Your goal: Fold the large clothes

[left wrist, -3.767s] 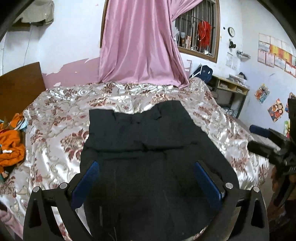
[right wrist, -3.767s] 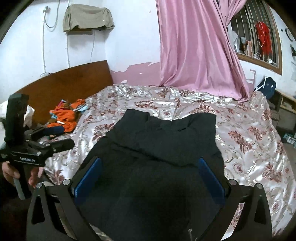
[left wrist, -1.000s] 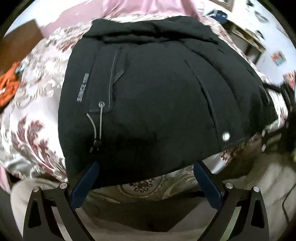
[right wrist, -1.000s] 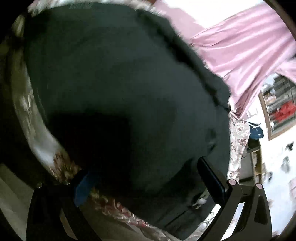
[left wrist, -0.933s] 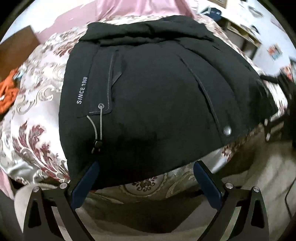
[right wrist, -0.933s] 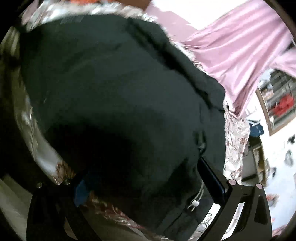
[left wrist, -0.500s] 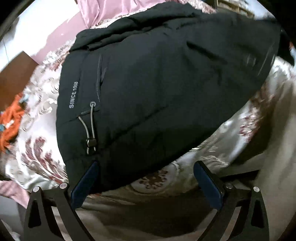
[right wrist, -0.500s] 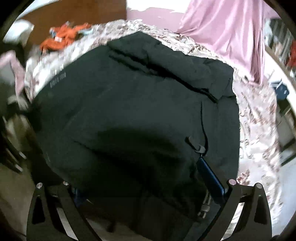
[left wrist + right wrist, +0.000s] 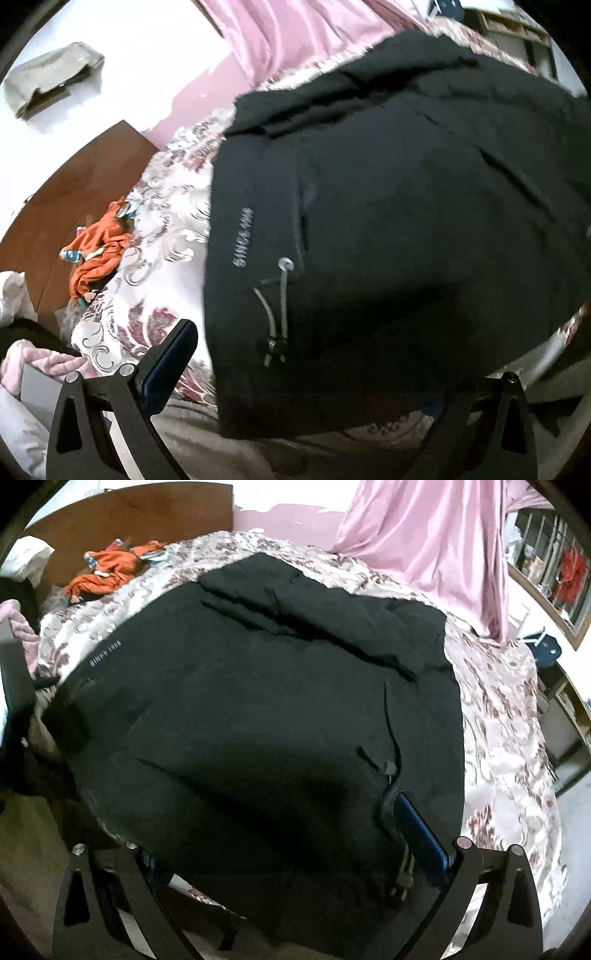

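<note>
Floral bedspread [image 9: 498, 716] is carrying our black jacket [image 9: 258, 701]; left gripper [image 9: 295, 387] and right gripper [image 9: 295, 853] are gaping wide, gripping nothing, and we are risking snagging its drawcord [image 9: 277, 306].

Jacket [image 9: 406, 229] lettering blurred (unreadable), its hem hiding both grippers' inner fingers [image 9: 421, 834].

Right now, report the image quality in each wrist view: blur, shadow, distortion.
Left wrist view: motion blur smears the black jacket; its printed lettering is barely readable, and a dark shadow covers its lower part. Right wrist view: softer blur, shadow across the jacket's middle, bright washed-out wall. Both views: fisheye bending and dark corners.
</note>
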Demonstrator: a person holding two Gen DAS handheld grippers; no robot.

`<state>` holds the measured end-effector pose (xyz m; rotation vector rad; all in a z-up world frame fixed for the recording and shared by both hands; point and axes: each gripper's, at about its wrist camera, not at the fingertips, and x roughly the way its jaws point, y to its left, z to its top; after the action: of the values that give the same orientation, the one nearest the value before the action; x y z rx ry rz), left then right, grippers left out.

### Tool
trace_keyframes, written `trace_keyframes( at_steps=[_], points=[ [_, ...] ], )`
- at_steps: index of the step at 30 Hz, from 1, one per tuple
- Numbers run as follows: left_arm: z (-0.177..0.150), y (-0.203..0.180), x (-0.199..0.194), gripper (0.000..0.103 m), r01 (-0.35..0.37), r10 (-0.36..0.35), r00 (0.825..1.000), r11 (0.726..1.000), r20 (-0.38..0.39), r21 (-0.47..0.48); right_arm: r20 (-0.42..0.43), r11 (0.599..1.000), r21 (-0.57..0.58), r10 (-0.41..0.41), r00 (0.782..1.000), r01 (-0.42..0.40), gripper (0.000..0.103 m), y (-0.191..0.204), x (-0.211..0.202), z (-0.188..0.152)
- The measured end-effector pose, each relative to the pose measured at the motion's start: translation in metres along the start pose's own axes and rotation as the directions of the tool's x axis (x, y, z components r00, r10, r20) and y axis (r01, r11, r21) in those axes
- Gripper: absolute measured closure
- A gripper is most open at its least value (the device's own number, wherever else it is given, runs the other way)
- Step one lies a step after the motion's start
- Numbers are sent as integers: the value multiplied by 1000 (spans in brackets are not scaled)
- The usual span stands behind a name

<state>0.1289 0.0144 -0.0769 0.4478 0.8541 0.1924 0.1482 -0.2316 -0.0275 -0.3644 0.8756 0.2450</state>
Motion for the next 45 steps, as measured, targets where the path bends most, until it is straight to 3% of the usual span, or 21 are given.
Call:
trace_keyframes(
  at_steps=[7, 12, 15, 18, 21, 24, 29, 31, 34, 37, 40, 42, 45],
  points=[
    [2, 20, -21, 0, -55, 69, 987, 993, 146, -101, -59, 989, 145, 48, 997, -39, 3, -9, 17, -18],
    [3, 23, -33, 0, -75, 101, 972, 989, 210, -127, -124, 995, 101, 35, 992, -22, 2, 2, 28, -30],
    [2, 22, -33, 0, -73, 99, 973, 989, 209, -129, -180, 1000, -17, -27, 983, 24, 2, 21, 36, -31],
    [3, 21, -34, 0, -69, 94, 974, 990, 206, -127, -200, 983, -146, -140, 970, 112, 2, 41, 43, -33],
    [2, 21, -34, 1, -66, 91, 974, 990, 207, -127, -165, 959, -200, -233, 958, 198, 3, 50, 42, -32],
    [2, 20, -34, 1, -62, 88, 974, 990, 207, -130, -77, 953, -162, -270, 960, 255, 4, 47, 26, -28],
    [2, 19, -37, 1, -51, 79, 974, 990, 212, -134, -36, 976, -111, -194, 980, 189, 32, 38, 13, -25],
    [2, 17, -39, 4, -48, 76, 973, 990, 218, -131, -23, 977, -120, -179, 984, 175, 53, 40, 12, -27],
    [2, 17, -42, 13, -34, 65, 970, 991, 235, -132, 21, 974, -126, -189, 982, 190, 67, 45, 7, -25],
    [6, 15, -49, 29, -3, 37, 958, 993, 285, -121, 58, 980, -82, -178, 982, 182, 71, 41, 3, -23],
    [14, 11, -54, 49, 1, 27, 942, 997, 335, -82, 89, 986, -8, -165, 982, 166, 78, 34, 0, -21],
    [20, 7, -57, 70, 4, 11, 933, 999, 359, -41, 123, 986, 41, -164, 979, 160, 81, 30, -4, -17],
    [31, 1, -60, 83, -7, 7, 924, 1000, 382, -2, 177, 983, 101, -169, 970, 152, 87, 24, -10, -13]
  ],
)
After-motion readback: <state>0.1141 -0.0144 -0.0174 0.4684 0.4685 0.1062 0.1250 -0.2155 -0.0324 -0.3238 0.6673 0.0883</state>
